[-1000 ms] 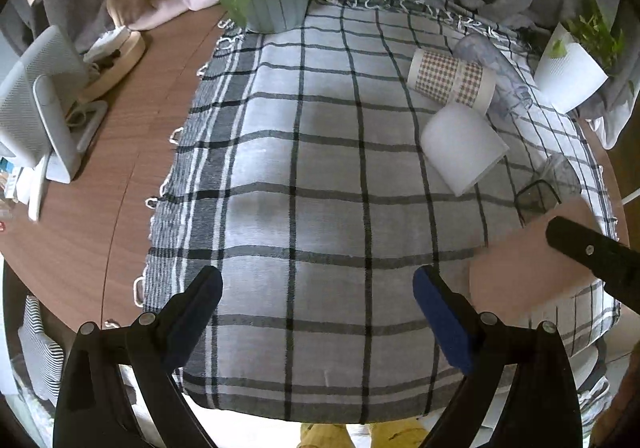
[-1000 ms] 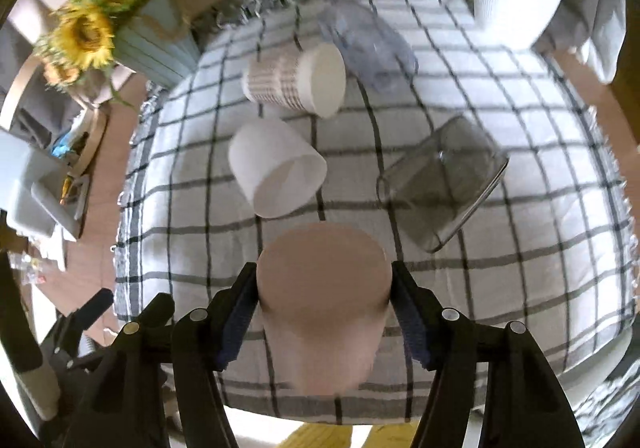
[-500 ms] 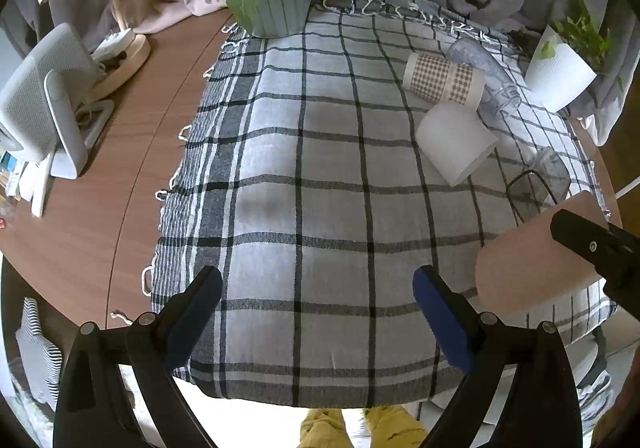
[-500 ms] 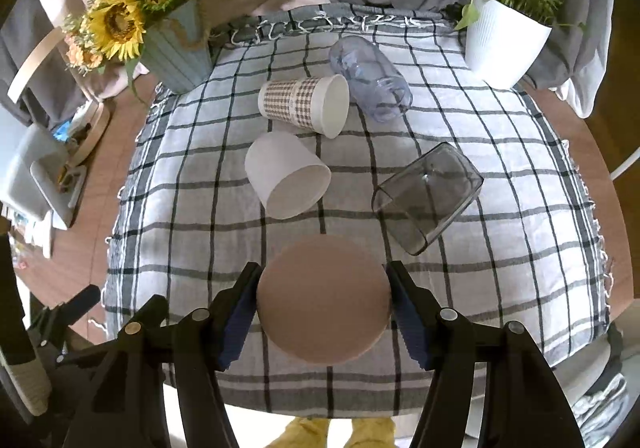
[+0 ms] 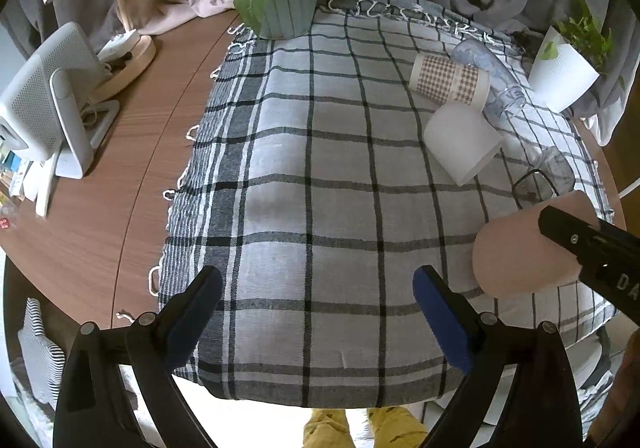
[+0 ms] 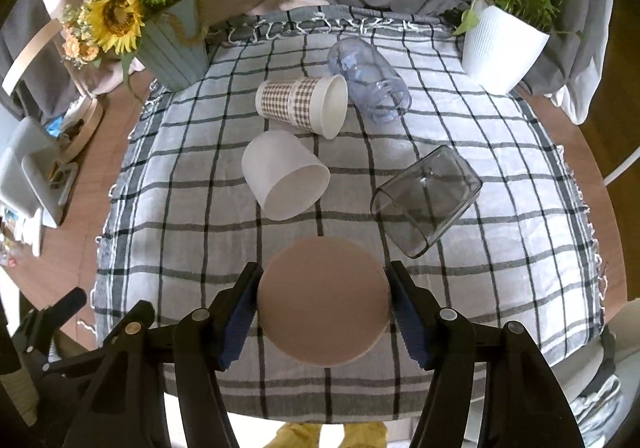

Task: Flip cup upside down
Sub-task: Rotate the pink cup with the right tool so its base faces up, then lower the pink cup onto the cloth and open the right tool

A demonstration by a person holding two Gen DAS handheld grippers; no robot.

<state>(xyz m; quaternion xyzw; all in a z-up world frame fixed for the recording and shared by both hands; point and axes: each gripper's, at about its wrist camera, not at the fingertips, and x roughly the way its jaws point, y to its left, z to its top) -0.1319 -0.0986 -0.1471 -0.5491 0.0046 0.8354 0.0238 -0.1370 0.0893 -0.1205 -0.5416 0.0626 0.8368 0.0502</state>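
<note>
My right gripper [image 6: 323, 312] is shut on a pink cup [image 6: 324, 300] and holds it above the near part of the checked cloth [image 6: 180, 183], the cup's flat base toward the camera. In the left wrist view the pink cup [image 5: 520, 252] lies sideways in the air at the right, held by the right gripper's black finger [image 5: 580, 240]. My left gripper [image 5: 316, 312] is open and empty over the near edge of the cloth [image 5: 312, 175].
On the cloth lie a white cup [image 6: 284, 175], a checked paper cup [image 6: 304, 103], a clear round cup [image 6: 368, 79] and a dark clear square cup [image 6: 428, 203], all on their sides. A sunflower vase [image 6: 172, 47] and a white plant pot [image 6: 500, 43] stand at the back.
My right gripper has lifted and turned the pink cup, so its base now faces the camera squarely. Both grippers have drawn back and up from the table.
</note>
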